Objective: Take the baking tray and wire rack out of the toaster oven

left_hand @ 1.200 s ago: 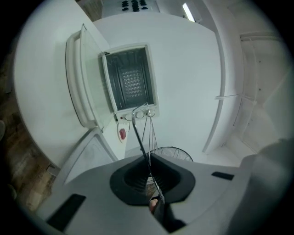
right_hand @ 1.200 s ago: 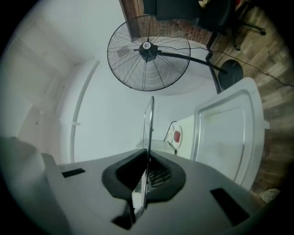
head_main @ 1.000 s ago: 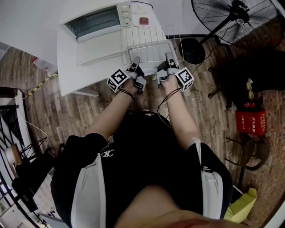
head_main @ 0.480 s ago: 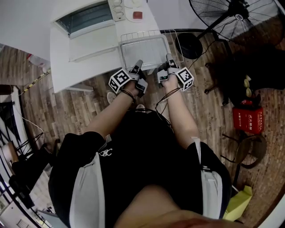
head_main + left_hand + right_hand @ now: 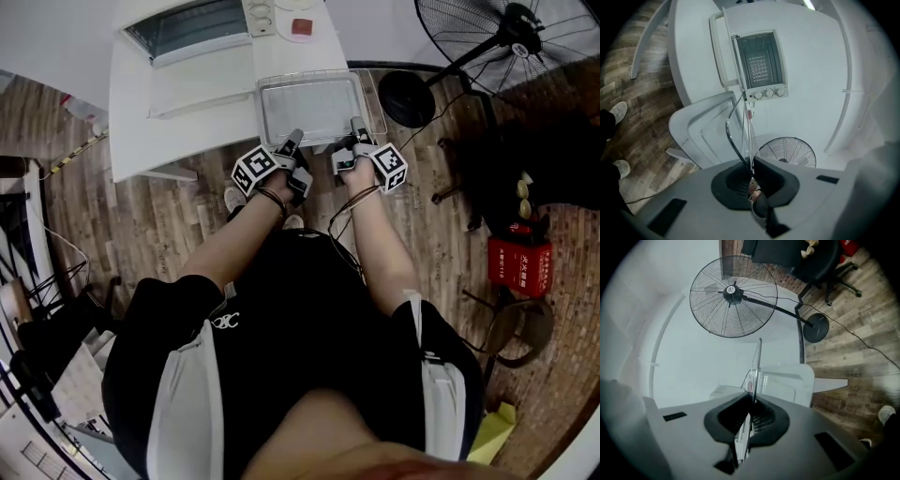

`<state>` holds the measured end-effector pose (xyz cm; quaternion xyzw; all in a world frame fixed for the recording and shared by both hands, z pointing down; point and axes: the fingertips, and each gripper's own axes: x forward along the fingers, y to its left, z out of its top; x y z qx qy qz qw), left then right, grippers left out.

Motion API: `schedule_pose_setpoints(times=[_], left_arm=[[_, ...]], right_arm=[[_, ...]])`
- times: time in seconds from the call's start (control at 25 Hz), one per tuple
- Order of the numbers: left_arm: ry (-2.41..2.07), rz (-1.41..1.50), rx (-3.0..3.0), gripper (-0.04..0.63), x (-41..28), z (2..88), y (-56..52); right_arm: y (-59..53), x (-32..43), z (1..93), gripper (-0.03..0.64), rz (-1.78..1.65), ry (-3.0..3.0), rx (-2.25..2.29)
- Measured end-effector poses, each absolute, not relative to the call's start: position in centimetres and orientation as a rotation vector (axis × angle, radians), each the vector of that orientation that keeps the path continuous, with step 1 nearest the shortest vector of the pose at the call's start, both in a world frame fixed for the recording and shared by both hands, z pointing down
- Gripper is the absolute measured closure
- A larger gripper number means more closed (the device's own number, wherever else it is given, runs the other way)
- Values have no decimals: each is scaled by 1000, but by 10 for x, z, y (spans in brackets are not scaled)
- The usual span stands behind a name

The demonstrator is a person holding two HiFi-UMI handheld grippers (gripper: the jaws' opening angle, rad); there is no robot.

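Observation:
A silver baking tray [image 5: 314, 105] lies on a wire rack [image 5: 378, 96], and the two are held level over the white table's [image 5: 131, 112] near right corner. My left gripper [image 5: 295, 141] is shut on their near edge at the left. My right gripper [image 5: 356, 125] is shut on the same edge at the right. In the left gripper view the tray rim [image 5: 733, 140] and the rack wires run edge-on into the shut left gripper [image 5: 751, 164]. The right gripper view has the thin edge [image 5: 758, 359] pinched in the right gripper [image 5: 752, 401]. The toaster oven [image 5: 192, 28] stands behind with its door [image 5: 202, 80] folded down.
A standing fan [image 5: 525, 37] with a round base [image 5: 406, 98] is on the floor right of the table. A dark chair [image 5: 553, 141] and a red box [image 5: 514, 262] lie further right. Wooden floor surrounds the table, and the person's shoes [image 5: 618, 112] stand beside it.
Both grippers have sunk and drawn back with the tray and rack. The rack's far wires, which stood well beyond the tray before, now show only at its right side.

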<state>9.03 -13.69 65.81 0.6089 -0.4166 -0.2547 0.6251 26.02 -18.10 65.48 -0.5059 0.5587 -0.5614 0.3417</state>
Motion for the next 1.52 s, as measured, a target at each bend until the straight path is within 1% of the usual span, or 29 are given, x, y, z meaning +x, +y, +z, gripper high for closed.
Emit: schedule_pose_setpoints(times=[0.44, 0.76, 0.84, 0.92, 1.04, 1.12, 1.16, 1.24, 1.28, 1.36, 1.52], left_arm=[[-978, -563, 1355, 577, 87, 677, -129], [-1047, -446, 1365, 563, 76, 686, -130], [-1066, -421, 1356, 563, 73, 688, -129], [-1093, -412, 1338, 563, 66, 691, -128], [-1111, -388, 1325, 559, 59, 695, -127], [-1127, -358, 1306, 545, 59, 698, -124], [-1139, -338, 1291, 535, 58, 700, -123], [-1171, -279, 1272, 495, 57, 705, -119], [-1185, -246, 1272, 487, 56, 706, -118], [-1199, -196, 1275, 482, 57, 706, -117], [-1201, -168, 1248, 469, 57, 704, -112]], right_arm=[[-179, 255, 680, 615, -1556, 1456, -1393], [-181, 243, 695, 613, -1708, 1462, -1521], [-182, 244, 697, 597, -1738, 1473, -1570], [-183, 245, 697, 531, -1765, 1468, -1601], [-180, 245, 699, 476, -1810, 1467, -1649], [-176, 247, 701, 453, -1821, 1499, -1715], [-174, 247, 702, 445, -1827, 1518, -1745], [-171, 247, 705, 446, -1849, 1526, -1772], [-169, 247, 706, 446, -1862, 1518, -1771], [-168, 246, 706, 454, -1875, 1511, -1764], [-162, 245, 701, 443, -1880, 1527, -1773]])
